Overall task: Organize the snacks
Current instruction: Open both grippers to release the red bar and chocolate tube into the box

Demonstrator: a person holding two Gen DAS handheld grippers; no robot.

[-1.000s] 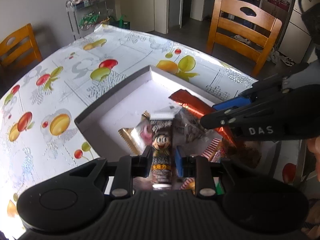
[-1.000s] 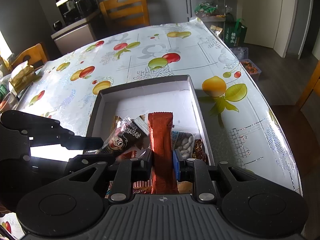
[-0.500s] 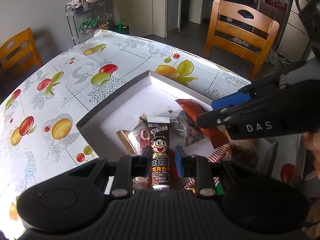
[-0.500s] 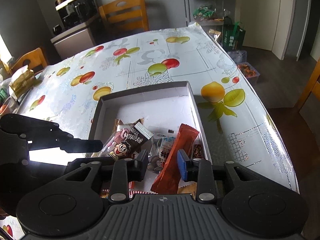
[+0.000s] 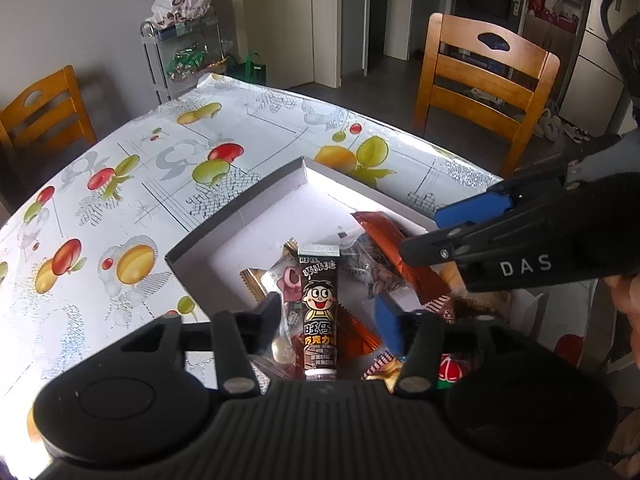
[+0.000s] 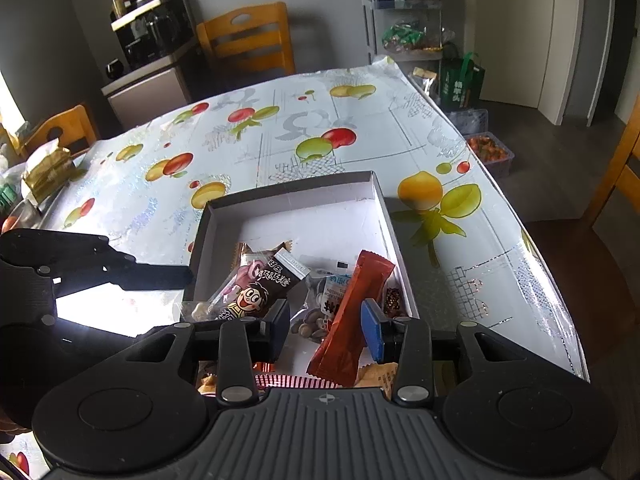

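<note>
Box [image 6: 288, 200] sits on table [image 6: 280, 128], toward its near-right edge. Snacks lie in the box's near half: cartoon-face pkt [image 6: 256, 292] at 9 o'clock, long pkt [image 6: 352, 312] at 3 o'clock, nut bag [image 6: 316, 320] btwn them. Chair [image 6: 248, 40] beyond table at 12 o'clock; shelf rack [image 6: 404, 32] at 1 o'clock; chair [image 5: 484, 80] at 2 o'clock in left wrist view.

Under my fingers the table [image 6: 280, 128] wears a glossy fruit-print cloth. The open grey box [image 6: 294, 194] rests directly on it, near its 3 o'clock edge. At 9 o'clock, gold-wrapped packets [image 6: 48, 168] sit at the cloth's margin.
</note>
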